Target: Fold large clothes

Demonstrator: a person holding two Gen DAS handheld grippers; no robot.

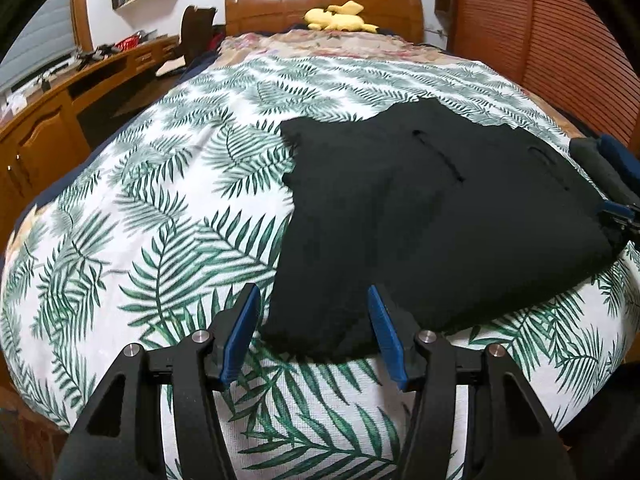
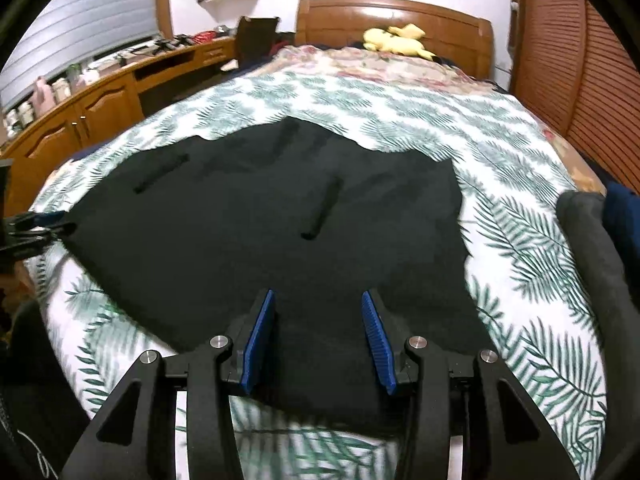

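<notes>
Left wrist view: a bed covered by a white quilt printed with green fern leaves fills the frame, and a large black garment lies spread flat on its near right part. The left gripper stands wide apart, empty, the garment's near corner lying between its blue pads. In the right wrist view the right gripper is likewise spread wide above the garment's near edge. A yellow plush toy rests by the wooden headboard.
</notes>
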